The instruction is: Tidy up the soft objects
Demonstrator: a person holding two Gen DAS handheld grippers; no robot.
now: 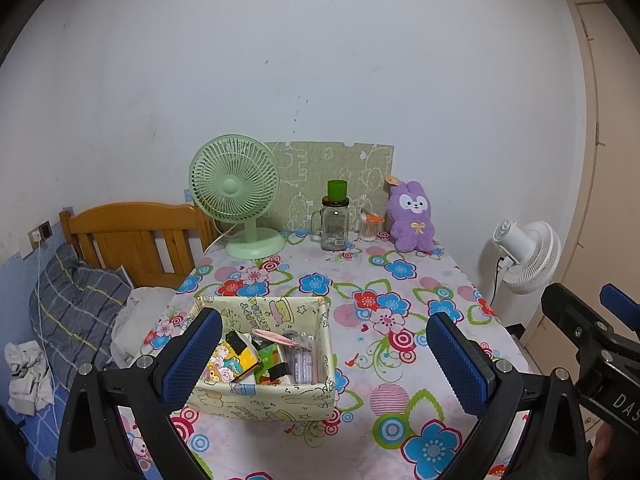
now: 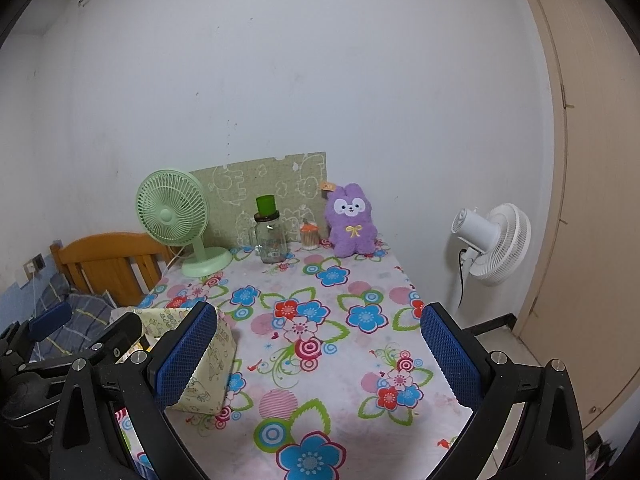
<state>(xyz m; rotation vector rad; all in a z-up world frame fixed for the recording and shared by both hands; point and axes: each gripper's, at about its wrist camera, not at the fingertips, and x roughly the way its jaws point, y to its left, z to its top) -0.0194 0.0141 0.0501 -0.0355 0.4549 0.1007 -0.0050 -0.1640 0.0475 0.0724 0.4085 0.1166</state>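
The left hand-held gripper (image 1: pixel 324 356) hung released over the near desk, its blue pads (image 1: pixel 192 356) spread wide and grasping nothing, the left one overlapping the box (image 1: pixel 256 398) in view. The right hand-held gripper (image 2: pixel 316 356) was likewise released and empty, just right of the box (image 2: pixel 212 372). The box, printed with cartoons, held small packets. The plush (image 1: pixel 410 216) sat upright at the desk's far right edge, against the wall, well apart from both grippers. Near it stood a jar (image 1: pixel 335 224) under a green cup (image 1: pixel 337 189), a small pot (image 1: pixel 369 227) and a green fan (image 1: pixel 236 196). A flowered cloth (image 1: pixel 360 280) covered the desk. A bed (image 1: pixel 120 240) lay left, a white fan (image 2: pixel 492 244) and a door (image 2: pixel 580 200) right. The right gripper's body read "DAS" (image 1: pixel 622 402); the box lettering was unreadable.
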